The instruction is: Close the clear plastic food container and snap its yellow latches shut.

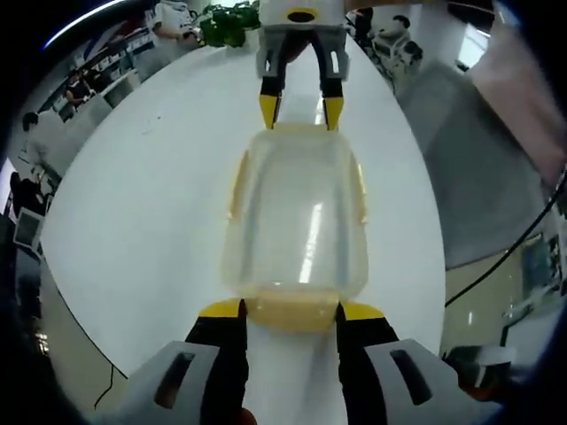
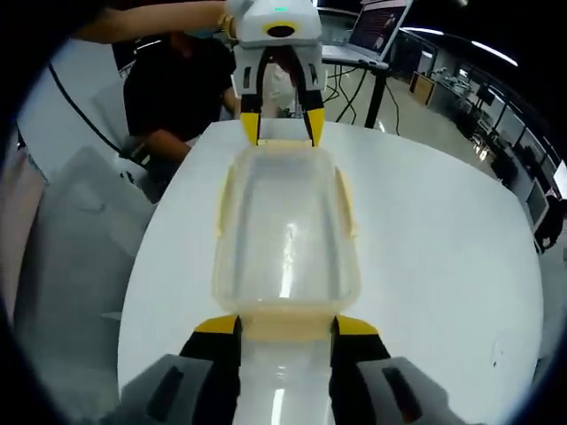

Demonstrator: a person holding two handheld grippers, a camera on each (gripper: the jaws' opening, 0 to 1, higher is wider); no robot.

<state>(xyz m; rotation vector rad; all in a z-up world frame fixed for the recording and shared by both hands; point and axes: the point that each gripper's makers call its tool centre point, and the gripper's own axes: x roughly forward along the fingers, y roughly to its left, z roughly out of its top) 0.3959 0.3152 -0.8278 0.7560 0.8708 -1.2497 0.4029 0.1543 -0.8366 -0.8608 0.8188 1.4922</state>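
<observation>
White round table (image 1: 159, 204): fills the middle of the left gripper view, running from 6 to 12 o'clock; bare surface on both sides of the container. Also seen in the right gripper view (image 2: 443, 239).

Clear plastic food container (image 1: 297, 217): rests on the table at the centre of both views (image 2: 285, 235), lid on top, long axis running 6 to 12 o'clock. Yellow latches (image 1: 237, 184) lie along its long sides at 9 and 3 o'clock, with a further yellow end latch (image 1: 291, 312) at 6 o'clock. Whether they are snapped down cannot be told.

Left gripper (image 1: 289, 312): rises from 6 o'clock in its own view, yellow-tipped jaws spread apart, one on either side of the near end latch, just beside it. In the right gripper view it (image 2: 280, 133) stands at 12 o'clock, jaws parted at the far end of the container.

Right gripper (image 2: 285, 326): at 6 o'clock in its own view, jaws likewise spread, flanking the near yellow end latch. In the left gripper view it (image 1: 301, 113) stands at 12 o'clock, tips parted at the container's far end.

Person in dark top (image 2: 173, 88): at 11 o'clock of the right gripper view, behind the table.

Potted plant (image 1: 226, 22): at 12 o'clock of the left gripper view, past the table's far edge.
</observation>
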